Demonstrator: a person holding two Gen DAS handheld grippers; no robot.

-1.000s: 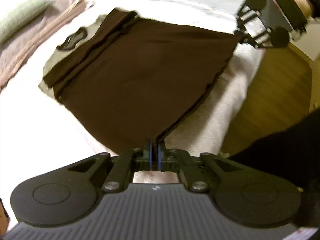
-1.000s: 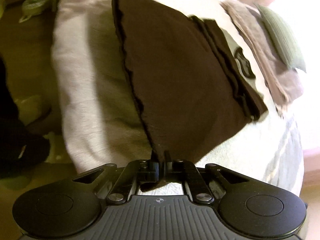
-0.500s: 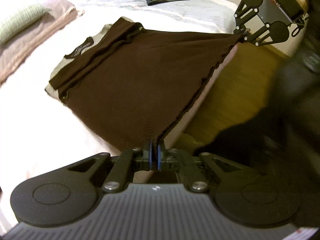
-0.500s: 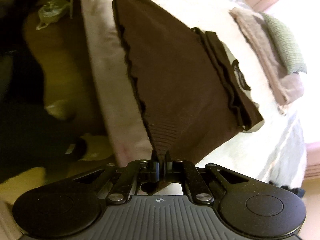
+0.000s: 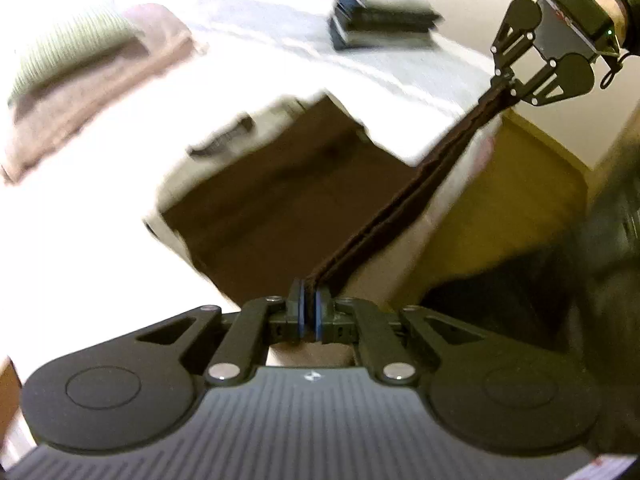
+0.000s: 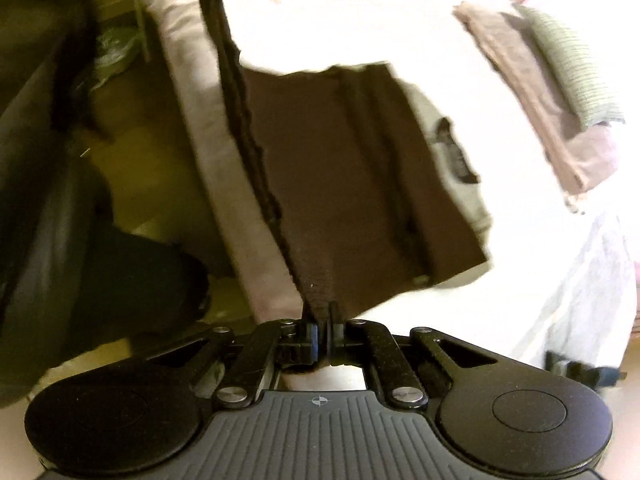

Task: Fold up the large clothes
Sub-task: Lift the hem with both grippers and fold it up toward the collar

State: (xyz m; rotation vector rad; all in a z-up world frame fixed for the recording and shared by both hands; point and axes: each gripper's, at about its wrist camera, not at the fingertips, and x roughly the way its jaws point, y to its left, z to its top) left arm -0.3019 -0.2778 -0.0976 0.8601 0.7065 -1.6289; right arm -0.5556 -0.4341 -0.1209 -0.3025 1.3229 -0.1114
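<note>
A large brown garment with a grey collar part lies on the white bed, its near hem lifted and stretched taut between both grippers. My left gripper is shut on one hem corner at the bed's edge. My right gripper is shut on the other corner; in the left wrist view the right gripper is raised at upper right. The hem runs as a thin band between them. The far part of the garment rests flat on the bed.
A stack of folded dark clothes sits at the bed's far end. A green pillow and a brownish folded blanket lie at the bed's head. Wooden floor and a person's dark legs are beside the bed.
Both grippers have lifted the hem higher and carried it over the garment, so the cloth now shows edge-on between them. The view has swung toward the bed.
</note>
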